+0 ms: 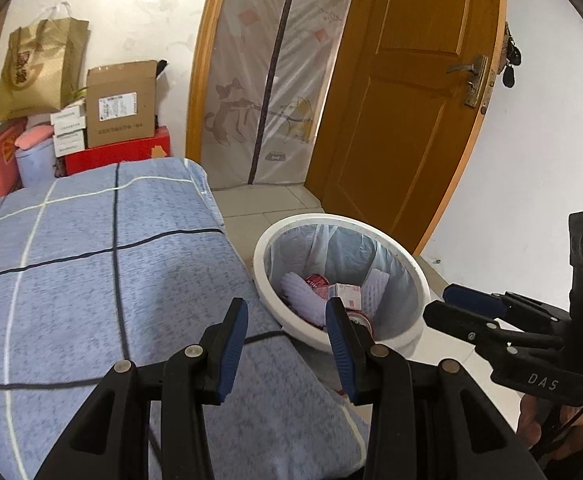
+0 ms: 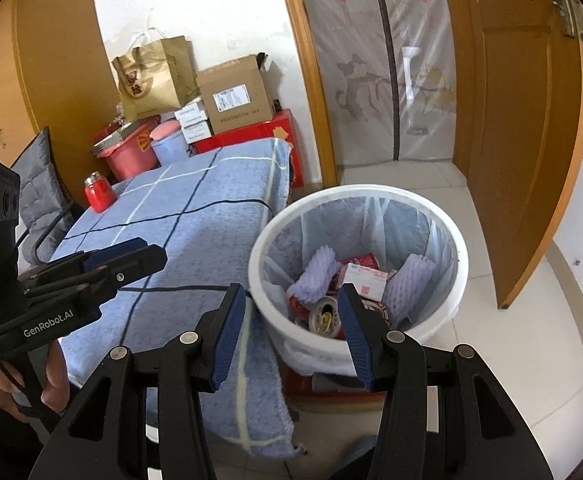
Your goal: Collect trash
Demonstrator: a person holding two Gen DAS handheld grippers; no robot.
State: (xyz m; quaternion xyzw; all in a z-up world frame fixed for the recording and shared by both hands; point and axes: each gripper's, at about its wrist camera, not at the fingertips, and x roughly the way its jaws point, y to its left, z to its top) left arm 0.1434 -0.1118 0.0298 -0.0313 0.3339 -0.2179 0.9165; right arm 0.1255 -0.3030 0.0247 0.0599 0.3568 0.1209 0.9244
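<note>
A white round trash bin (image 1: 415,272) (image 2: 457,248) with a clear liner stands on the floor beside the table. It holds foam fruit nets (image 2: 317,270), a small carton (image 2: 365,278), a red wrapper and a crushed can (image 2: 325,314). My left gripper (image 1: 287,348) is open and empty over the table's near right edge, just left of the bin. My right gripper (image 2: 291,332) is open and empty, its right finger over the bin's near rim. Each gripper shows in the other's view: the right one (image 1: 439,306), the left one (image 2: 147,254).
The table has a blue checked cloth (image 1: 91,280) (image 2: 195,232). A red jar (image 2: 99,194) stands at its far left. Boxes, a paper bag (image 1: 39,68) and red tubs are stacked behind it. A wooden door (image 1: 411,100) stands open on the right, beside a zipped screen curtain.
</note>
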